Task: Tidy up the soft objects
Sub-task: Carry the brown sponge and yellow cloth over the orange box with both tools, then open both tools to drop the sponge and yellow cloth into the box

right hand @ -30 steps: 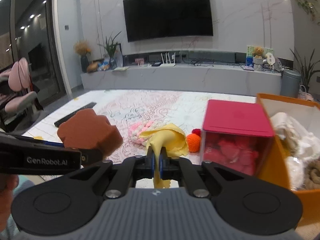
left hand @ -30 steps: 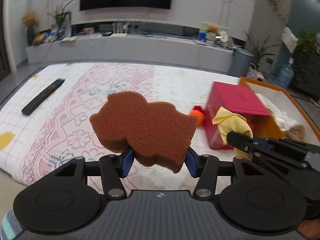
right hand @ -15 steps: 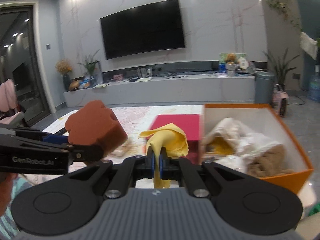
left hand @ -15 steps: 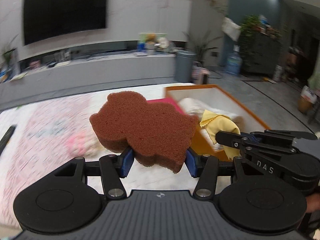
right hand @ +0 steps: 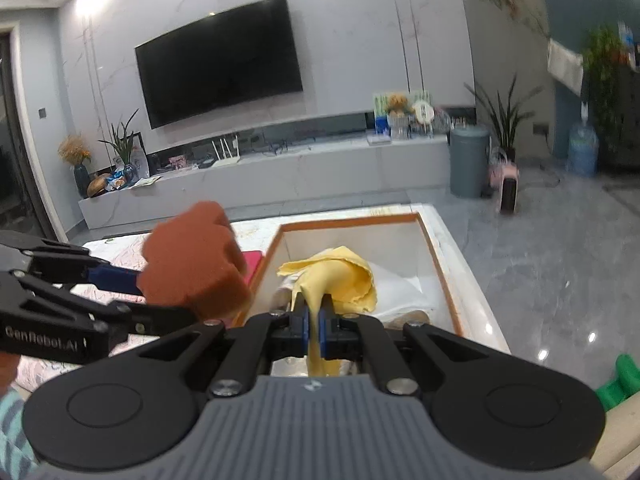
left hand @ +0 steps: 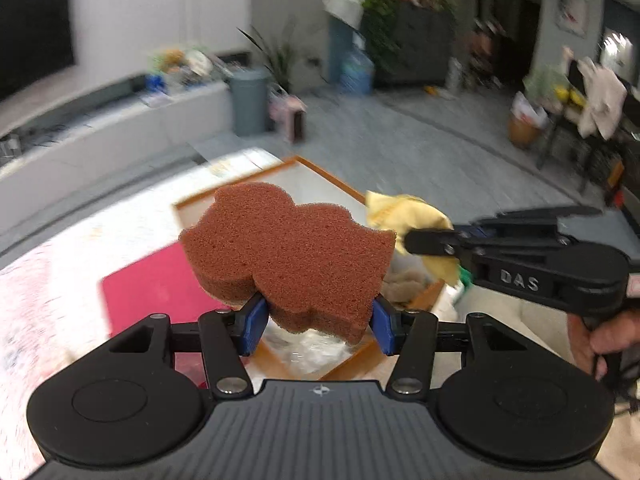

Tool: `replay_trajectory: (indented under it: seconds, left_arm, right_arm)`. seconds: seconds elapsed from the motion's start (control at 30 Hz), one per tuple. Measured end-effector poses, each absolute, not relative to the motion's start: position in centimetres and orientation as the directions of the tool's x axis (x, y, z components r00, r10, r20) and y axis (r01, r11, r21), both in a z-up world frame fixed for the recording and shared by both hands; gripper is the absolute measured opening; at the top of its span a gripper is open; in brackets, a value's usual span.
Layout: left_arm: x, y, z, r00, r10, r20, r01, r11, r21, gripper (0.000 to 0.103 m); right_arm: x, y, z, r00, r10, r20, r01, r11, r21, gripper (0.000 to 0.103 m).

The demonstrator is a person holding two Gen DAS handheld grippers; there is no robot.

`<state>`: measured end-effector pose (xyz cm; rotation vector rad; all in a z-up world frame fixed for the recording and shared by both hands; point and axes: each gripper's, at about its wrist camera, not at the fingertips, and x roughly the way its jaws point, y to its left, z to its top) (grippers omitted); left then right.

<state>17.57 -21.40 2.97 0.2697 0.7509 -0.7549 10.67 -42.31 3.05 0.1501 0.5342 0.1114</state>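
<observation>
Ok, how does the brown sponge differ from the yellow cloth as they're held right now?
The brown sponge is thick and keeps its scalloped shape; the yellow cloth is thin, crumpled and folds over itself. The left tongs stand wide around the sponge's edges, while the right tongs are pinched nearly shut on the cloth, whose tail hangs below the pads. Both are held in the air, near or over the orange-rimmed box.

Colours, soft goods and box

Sponge: rust-brown, between blue pads. Cloth: pale yellow, in the right tongs. Box ahead: orange rim, white inside. Lid left of sponge: plain crimson. Tablecloth: white, pink pattern.
</observation>
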Motion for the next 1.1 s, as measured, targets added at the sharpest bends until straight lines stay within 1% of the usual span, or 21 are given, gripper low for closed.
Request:
replay_trajectory:
  seconds: [0.1,0.2,0.37,0.57,0.6,0.77,0.83,0.93,0.97,1.0,1.03,1.1]
  left_arm:
    - [19.4,-23.6,1.7,0.406,-0.482,-0.777,0.738,0.674,-0.032,0.061]
    - [20.8,-25.1,0.5,0.349,-0.448,-0.823,0.753,0.657,-0.037,0.061]
    - [21.8,-27.0,-1.7,0.316,-0.394,-0.863,0.788,0.615,0.008,0.062]
    - [21.7,-28.0,-3.4,0.324,-0.313,-0.893,0.801,0.594,0.083,0.062]
    - [21.6,-28.2,-3.5,0.327,-0.301,-0.896,0.805,0.586,0.096,0.062]
    - [21.4,-28.8,-4.5,0.341,-0.26,-0.903,0.814,0.561,0.146,0.064]
    - [21.4,-28.9,-4.7,0.348,-0.257,-0.902,0.813,0.561,0.154,0.068]
    - [21.2,-28.8,-4.8,0.364,-0.259,-0.895,0.817,0.55,0.173,0.071]
    - [21.1,-28.8,-4.8,0.37,-0.26,-0.892,0.818,0.546,0.18,0.072]
    - [21.0,-28.8,-4.8,0.375,-0.259,-0.89,0.819,0.542,0.188,0.074]
    - [20.9,-28.7,-4.7,0.383,-0.259,-0.887,0.818,0.54,0.196,0.079]
    - [20.9,-28.7,-4.6,0.396,-0.261,-0.88,0.817,0.538,0.208,0.085]
  right_arm:
    - [12.2,-44.0,2.7,0.836,0.148,-0.529,-0.052,0.98,0.191,0.002]
    - [13.6,-45.3,1.9,0.809,0.172,-0.562,-0.041,0.97,0.239,0.002]
    - [15.7,-46.5,-0.2,0.753,0.213,-0.622,-0.022,0.953,0.301,0.002]
    - [17.7,-46.1,-2.5,0.689,0.27,-0.672,-0.014,0.933,0.361,0.003]
    - [17.9,-45.9,-2.8,0.679,0.273,-0.681,-0.018,0.934,0.356,0.006]
    - [18.4,-45.0,-4.1,0.641,0.272,-0.718,-0.035,0.945,0.326,0.007]
    - [18.4,-44.7,-4.4,0.639,0.258,-0.724,-0.046,0.953,0.299,0.007]
    - [18.5,-44.2,-4.3,0.638,0.233,-0.734,-0.066,0.966,0.249,0.009]
    - [18.5,-44.1,-4.3,0.636,0.228,-0.737,-0.069,0.968,0.24,0.01]
    - [18.5,-44.1,-4.3,0.633,0.221,-0.742,-0.067,0.97,0.232,0.013]
    - [18.5,-44.2,-4.3,0.631,0.215,-0.745,-0.063,0.972,0.227,0.018]
    - [18.5,-44.3,-4.2,0.63,0.206,-0.749,-0.055,0.974,0.222,0.042]
